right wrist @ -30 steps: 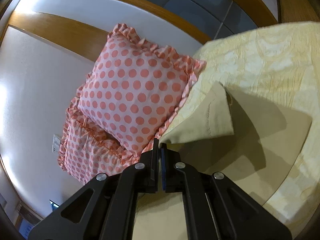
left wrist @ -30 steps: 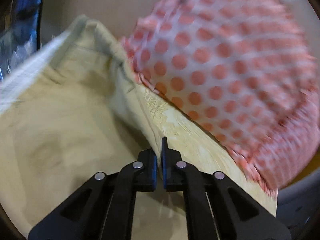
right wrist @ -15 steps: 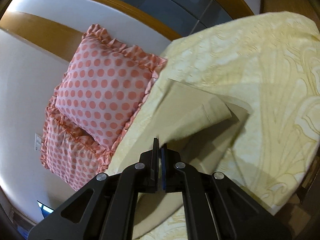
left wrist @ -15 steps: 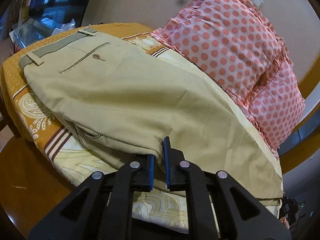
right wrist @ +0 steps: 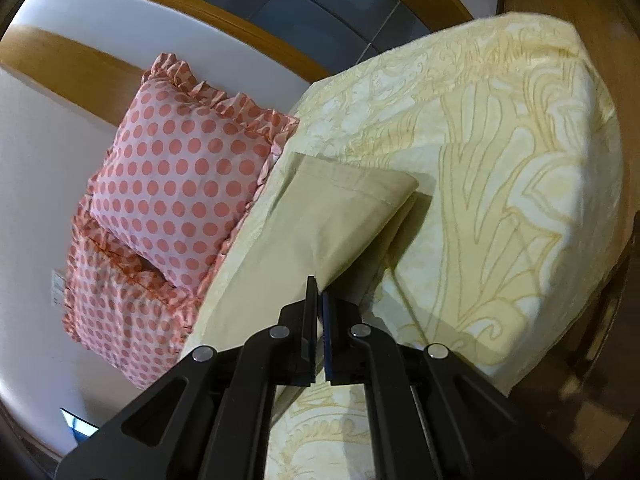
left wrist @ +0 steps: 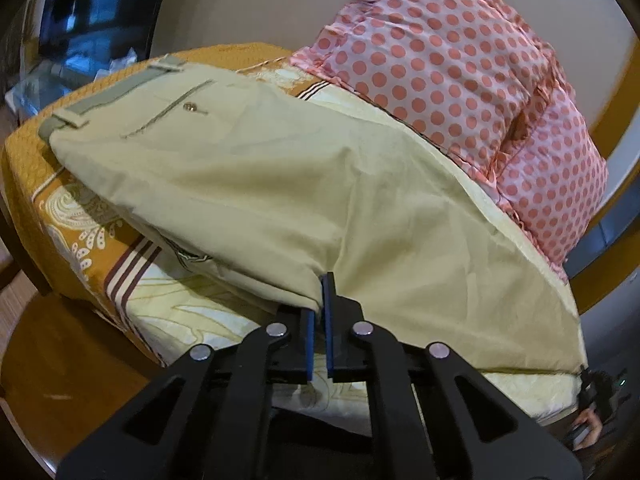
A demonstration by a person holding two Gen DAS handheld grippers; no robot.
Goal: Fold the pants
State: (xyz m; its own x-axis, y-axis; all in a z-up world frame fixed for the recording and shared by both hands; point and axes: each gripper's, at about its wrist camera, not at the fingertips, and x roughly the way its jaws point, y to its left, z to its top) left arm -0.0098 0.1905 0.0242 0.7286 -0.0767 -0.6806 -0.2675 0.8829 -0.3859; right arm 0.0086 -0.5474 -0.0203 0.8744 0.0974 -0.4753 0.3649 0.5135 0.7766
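Note:
Beige pants lie spread along a bed, with the waistband and a buttoned back pocket at the far left. My left gripper is shut on the near edge of the pants around mid-leg. In the right wrist view the pants end in a hemmed leg cuff lying flat on the bedspread. My right gripper is shut on the near corner of that cuff.
The bed has a cream and orange patterned bedspread. Two pink polka-dot pillows lean against the wall behind the pants. A wooden floor lies beyond the bed's edge.
Both grippers have lowered the held pants onto the bed. The leg cuff, lifted and curled a second ago, now lies flat. The left view pulled back from the pillows.

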